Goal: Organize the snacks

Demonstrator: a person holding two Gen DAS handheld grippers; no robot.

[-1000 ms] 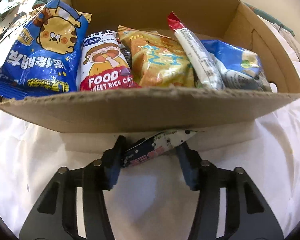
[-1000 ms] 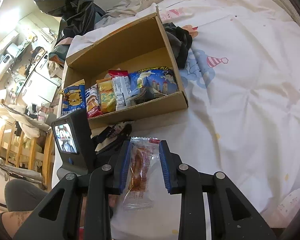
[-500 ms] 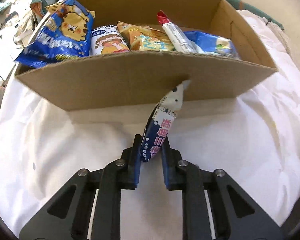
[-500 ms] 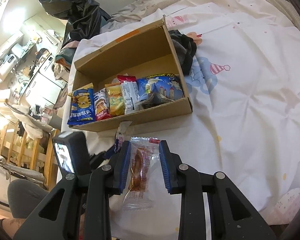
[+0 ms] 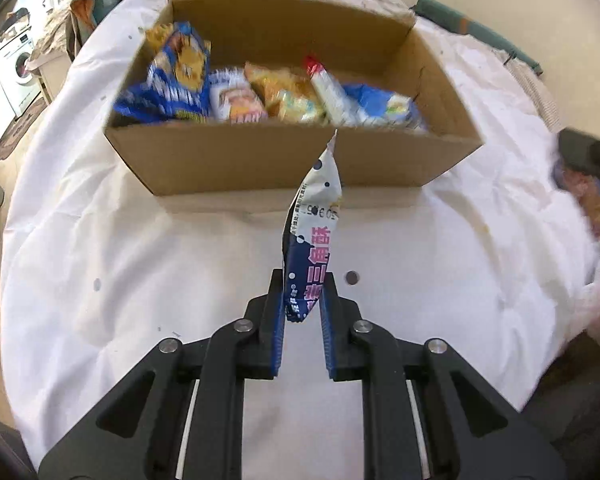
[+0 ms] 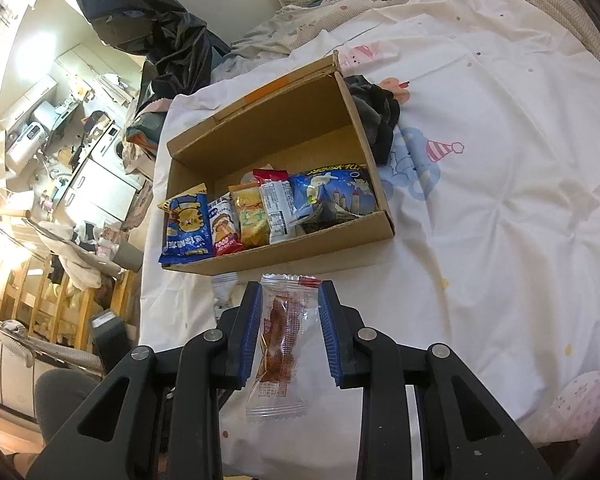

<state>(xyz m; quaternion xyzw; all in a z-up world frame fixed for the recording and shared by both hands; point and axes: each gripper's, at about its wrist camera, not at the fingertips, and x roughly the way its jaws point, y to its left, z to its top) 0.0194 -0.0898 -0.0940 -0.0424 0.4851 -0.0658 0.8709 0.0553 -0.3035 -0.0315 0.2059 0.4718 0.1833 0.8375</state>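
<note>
A cardboard box [image 5: 284,160] sits on the white bedsheet and holds a row of several snack packets [image 5: 268,96]; it also shows in the right wrist view [image 6: 300,248]. My left gripper [image 5: 302,300] is shut on a blue and white snack packet [image 5: 310,240], held upright above the sheet in front of the box. My right gripper [image 6: 289,304] is shut on a clear packet with a brown snack [image 6: 280,344], held in front of the box's near wall.
The box's far half [image 6: 284,144] holds no packets. A dark cloth [image 6: 376,116] lies by the box's right wall. The bed drops off at the left toward a cluttered room [image 6: 60,160]. A patterned pillow [image 6: 584,400] lies at the lower right.
My left gripper has closed on the blue and white packet, lifted it off the sheet and pulled back from the box. My right gripper has kept hold of the clear packet and risen slightly.
</note>
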